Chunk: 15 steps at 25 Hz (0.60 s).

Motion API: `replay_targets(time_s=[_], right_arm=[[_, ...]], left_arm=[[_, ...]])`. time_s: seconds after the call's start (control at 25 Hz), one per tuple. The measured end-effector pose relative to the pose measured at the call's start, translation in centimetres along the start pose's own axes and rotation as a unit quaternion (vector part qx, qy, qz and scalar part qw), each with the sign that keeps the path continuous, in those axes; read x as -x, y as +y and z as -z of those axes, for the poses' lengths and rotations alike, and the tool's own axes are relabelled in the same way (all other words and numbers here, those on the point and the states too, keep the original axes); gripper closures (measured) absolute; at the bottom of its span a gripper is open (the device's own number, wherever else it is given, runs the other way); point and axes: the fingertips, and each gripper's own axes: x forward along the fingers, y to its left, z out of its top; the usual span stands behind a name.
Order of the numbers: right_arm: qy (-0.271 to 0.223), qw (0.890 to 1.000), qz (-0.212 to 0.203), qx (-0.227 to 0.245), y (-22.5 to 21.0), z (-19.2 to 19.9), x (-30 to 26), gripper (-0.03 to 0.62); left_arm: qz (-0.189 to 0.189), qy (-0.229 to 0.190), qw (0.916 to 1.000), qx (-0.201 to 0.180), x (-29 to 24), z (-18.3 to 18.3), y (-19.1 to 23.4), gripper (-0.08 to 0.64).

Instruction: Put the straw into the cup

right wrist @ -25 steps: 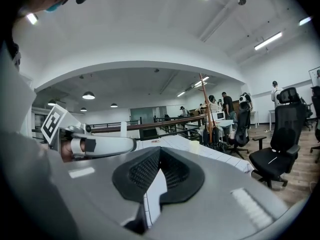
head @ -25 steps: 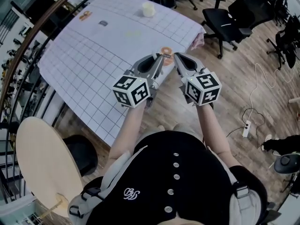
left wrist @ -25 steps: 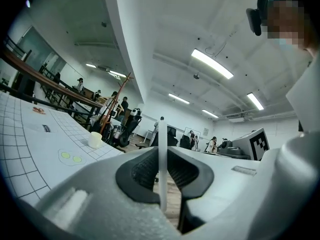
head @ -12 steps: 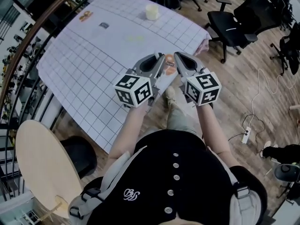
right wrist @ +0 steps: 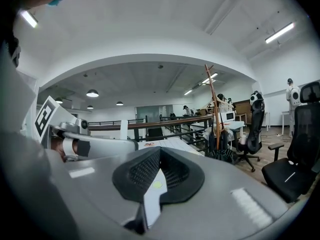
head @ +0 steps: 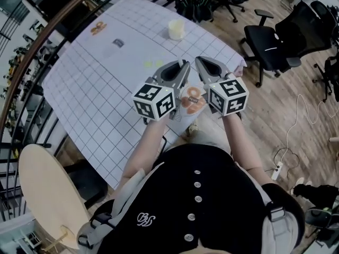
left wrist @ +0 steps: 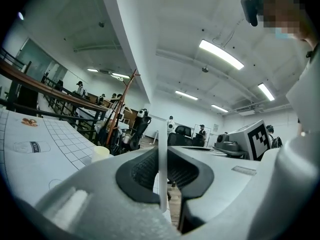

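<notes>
A thin white straw (left wrist: 162,159) stands upright between the jaws of my left gripper (left wrist: 162,156), which is shut on it. The right gripper view also catches the straw (right wrist: 124,130), poking up from the left gripper. In the head view my left gripper (head: 183,66) and right gripper (head: 201,62) are held side by side over the near corner of the white gridded table (head: 90,83). My right gripper (right wrist: 160,151) has its tips together with nothing seen in them. The pale yellow cup (head: 176,29) stands near the table's far edge, beyond both grippers, and shows small in the left gripper view (left wrist: 100,153).
An orange-and-brown printed mark (head: 192,97) lies on the table between the grippers; yellow-green dots (head: 151,63) lie ahead of them. Black office chairs (head: 273,41) stand to the right, a round wooden table (head: 47,189) at lower left, and a curved railing (head: 32,57) runs along the left.
The person has stepped up to the table. Both grippers, side by side as before, have gone from over the floor to over the table's corner, closer to the cup.
</notes>
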Motion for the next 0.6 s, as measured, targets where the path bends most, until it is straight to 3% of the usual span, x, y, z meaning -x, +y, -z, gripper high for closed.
replay_targets(time_s=[0.4, 0.6], right_arm=[[0.012, 0.999, -0.035, -0.009, -6.6, -1.5, -8.1, 0.591], [0.026, 0.998, -0.054, -0.013, -8.7, -1.1, -10.9, 0.591]], left_arm=[[-0.04, -0.002, 0.9991, 0.011, -7.1, -1.8, 6.9, 0.517], [-0.041, 0.009, 0.9991, -0.006, -9.3, -2.1, 9.5, 0.515]])
